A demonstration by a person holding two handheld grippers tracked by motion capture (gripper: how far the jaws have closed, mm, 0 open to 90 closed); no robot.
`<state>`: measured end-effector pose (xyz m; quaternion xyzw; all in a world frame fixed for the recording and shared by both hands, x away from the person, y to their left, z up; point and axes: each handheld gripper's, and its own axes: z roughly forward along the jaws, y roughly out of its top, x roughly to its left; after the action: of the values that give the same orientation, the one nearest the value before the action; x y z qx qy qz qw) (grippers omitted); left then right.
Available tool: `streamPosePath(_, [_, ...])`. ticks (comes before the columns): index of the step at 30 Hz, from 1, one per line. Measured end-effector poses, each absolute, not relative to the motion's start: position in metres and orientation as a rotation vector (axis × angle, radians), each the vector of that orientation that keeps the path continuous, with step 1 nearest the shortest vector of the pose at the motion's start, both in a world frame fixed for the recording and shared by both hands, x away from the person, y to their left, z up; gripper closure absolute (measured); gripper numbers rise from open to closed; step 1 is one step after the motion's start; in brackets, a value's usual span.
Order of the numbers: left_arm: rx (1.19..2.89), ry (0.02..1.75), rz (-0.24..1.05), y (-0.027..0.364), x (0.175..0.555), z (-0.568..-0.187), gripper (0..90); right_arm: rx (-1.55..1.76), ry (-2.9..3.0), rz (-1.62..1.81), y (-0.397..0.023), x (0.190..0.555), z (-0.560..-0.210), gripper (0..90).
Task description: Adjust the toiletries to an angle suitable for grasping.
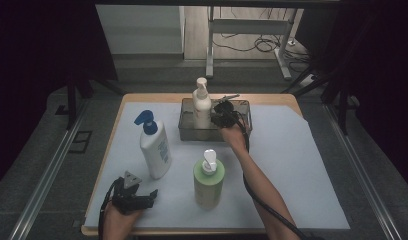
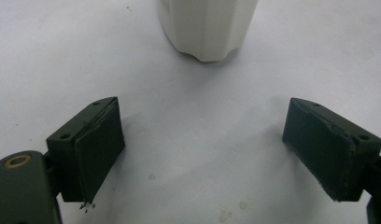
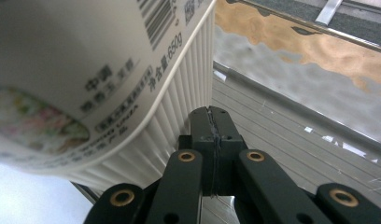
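Jaws of the right gripper (image 3: 212, 116) are pressed flat together with nothing between them, their tips right against the ribbed side of the cream pump bottle (image 3: 109, 84), low in the right gripper view. That bottle's label carries a barcode and printed characters above a pale flowery patch. In the high view the right gripper (image 1: 223, 116) sits upper centre, inside the clear tray (image 1: 244, 107), with the cream pump bottle (image 1: 202, 102) standing upright in the tray's left half. The left gripper (image 1: 153, 193), lower left, rests on the paper with its jaws spread wide and empty, pointing toward the white bottle with the blue pump (image 1: 155, 145). A green bottle (image 1: 208, 180) stands centre, lower down. White paper (image 1: 292, 165) covers the wooden table (image 1: 142, 97); dark curtains flank the room.
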<state>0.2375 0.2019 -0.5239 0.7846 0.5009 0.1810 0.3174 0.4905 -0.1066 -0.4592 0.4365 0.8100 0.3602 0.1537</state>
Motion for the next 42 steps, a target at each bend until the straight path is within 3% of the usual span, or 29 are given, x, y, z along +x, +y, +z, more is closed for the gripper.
streamPosePath(42, [2.065,1.318,0.476,0.202,0.238,-0.524,12.1,1.209,2.394,1.023,-0.081,0.487,-0.464,89.4])
